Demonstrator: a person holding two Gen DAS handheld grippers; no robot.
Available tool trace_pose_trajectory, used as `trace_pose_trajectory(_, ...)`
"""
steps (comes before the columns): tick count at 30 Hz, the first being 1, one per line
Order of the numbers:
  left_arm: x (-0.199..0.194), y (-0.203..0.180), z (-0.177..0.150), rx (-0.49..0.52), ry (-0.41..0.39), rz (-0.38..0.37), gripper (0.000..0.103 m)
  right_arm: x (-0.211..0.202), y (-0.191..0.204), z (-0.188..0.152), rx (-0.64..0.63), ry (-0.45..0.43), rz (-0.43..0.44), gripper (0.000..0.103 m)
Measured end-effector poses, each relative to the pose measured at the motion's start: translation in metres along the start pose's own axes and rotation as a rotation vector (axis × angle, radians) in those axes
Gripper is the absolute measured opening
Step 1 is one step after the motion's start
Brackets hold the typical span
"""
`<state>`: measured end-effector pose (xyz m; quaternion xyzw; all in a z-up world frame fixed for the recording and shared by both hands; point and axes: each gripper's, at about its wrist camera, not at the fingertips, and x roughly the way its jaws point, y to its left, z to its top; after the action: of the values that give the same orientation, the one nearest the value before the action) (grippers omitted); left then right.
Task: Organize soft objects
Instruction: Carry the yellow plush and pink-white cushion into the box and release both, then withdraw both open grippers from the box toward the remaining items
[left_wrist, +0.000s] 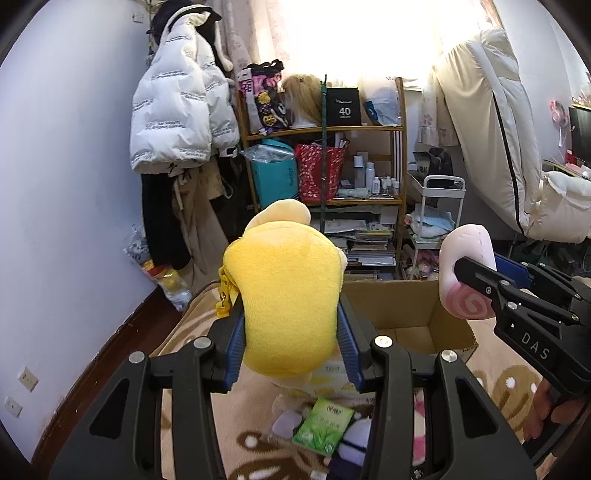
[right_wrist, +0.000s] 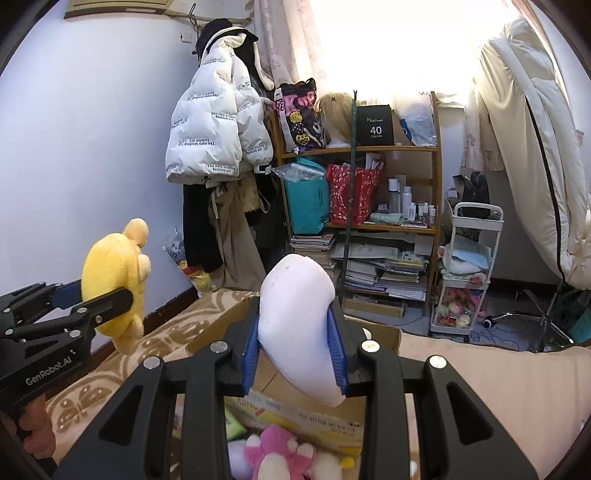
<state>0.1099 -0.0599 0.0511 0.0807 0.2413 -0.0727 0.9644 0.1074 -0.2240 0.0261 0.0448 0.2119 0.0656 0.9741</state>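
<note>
My left hand-held gripper (left_wrist: 290, 332) squeezes the light, squashy yellow plush toy (left_wrist: 288, 295) mid-body; my right hand-held gripper (right_wrist: 295, 347) pinches the soft pale-pink plush (right_wrist: 299, 314).

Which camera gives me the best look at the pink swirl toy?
Left wrist view: it shows the pink swirl toy side-on, spiral visible, clamped in the right tool. Right wrist view shows only its plain pale back.
</note>
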Motion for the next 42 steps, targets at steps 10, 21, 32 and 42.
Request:
trace_pose_trajectory(10,0.053,-0.018,-0.004,0.023,0.068,-0.052,0.044,0.033,-0.013,-0.012,0.019,0.049,0.002,0.037)
trace_pose_trajectory(21,0.095,-0.028,-0.018,-0.001,0.162,-0.069,0.049,0.057,-0.032,-0.035,0.081,0.119,-0.008,0.045)
trace_pose_trajectory(32,0.093,-0.02,-0.027,-0.018,0.153,-0.017,0.081,0.057,-0.038,-0.04,0.123,0.136,0.006,0.051)
trace_pose_trajectory(42,0.081,-0.012,-0.028,0.0,0.167,0.014,0.091,0.047,-0.04,-0.035,0.143,0.106,-0.002,0.075)
